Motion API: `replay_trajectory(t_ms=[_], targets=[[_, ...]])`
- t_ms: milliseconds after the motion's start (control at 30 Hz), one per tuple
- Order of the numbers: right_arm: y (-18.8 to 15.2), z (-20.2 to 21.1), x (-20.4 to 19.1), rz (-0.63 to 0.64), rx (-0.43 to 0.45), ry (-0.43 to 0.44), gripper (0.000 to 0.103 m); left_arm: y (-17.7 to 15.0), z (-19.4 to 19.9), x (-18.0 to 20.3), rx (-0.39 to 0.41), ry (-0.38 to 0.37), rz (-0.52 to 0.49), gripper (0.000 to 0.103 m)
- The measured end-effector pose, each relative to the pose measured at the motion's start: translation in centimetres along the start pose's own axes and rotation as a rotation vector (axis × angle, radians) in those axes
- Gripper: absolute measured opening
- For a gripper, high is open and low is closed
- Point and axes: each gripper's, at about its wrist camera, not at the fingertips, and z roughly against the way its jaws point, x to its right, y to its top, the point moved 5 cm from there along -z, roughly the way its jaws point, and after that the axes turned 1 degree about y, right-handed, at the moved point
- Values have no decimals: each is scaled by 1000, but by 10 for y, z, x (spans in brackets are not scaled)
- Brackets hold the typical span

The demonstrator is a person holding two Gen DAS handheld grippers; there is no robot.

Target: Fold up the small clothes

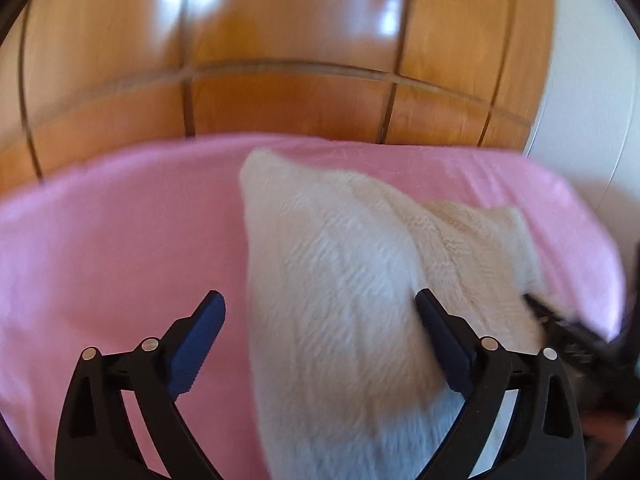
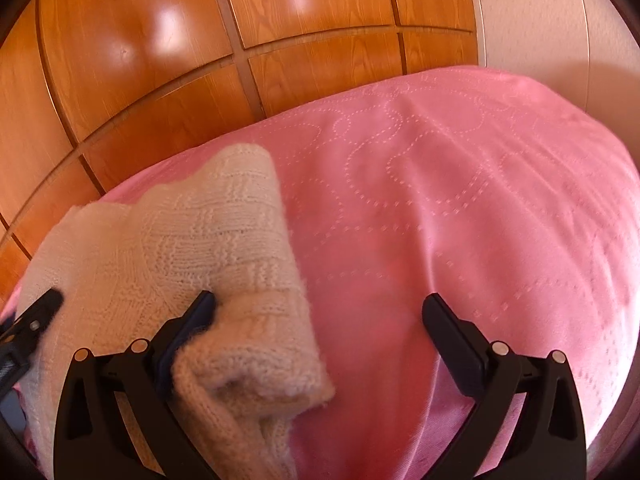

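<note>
A cream knitted garment (image 1: 352, 280) lies partly folded on the pink bedspread (image 1: 120, 240). My left gripper (image 1: 320, 308) is open, and the garment runs between its fingers and under the right one. In the right wrist view the garment (image 2: 168, 236) lies at the left on the bedspread (image 2: 460, 200), with a thick folded edge near the camera. My right gripper (image 2: 318, 308) is open, its left finger (image 2: 192, 320) resting against the knit. The other gripper's tip (image 2: 36, 320) shows at the far left.
A glossy wooden panelled headboard (image 1: 280, 40) stands behind the bed, also in the right wrist view (image 2: 160, 60). A white wall (image 2: 540, 20) is at the right. The bedspread has a dotted stitched pattern.
</note>
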Motion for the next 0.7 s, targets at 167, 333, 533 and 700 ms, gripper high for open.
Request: replay_trajectory(t_ms=[167,333,533,700], targets=[[0,-2,2,-17,2,23,101,-23,10,-9,-29,-99,114,95],[0,-3,2,-23,1,31,101,-38,14,-9,-62,-169,149,95],[1,1,6,-54,-29,77,101,-45,16,-14,-91,-210,190,97],[-3,11,7,-72,-55,143,101,-47,19,-13,-104,-229,171,97]])
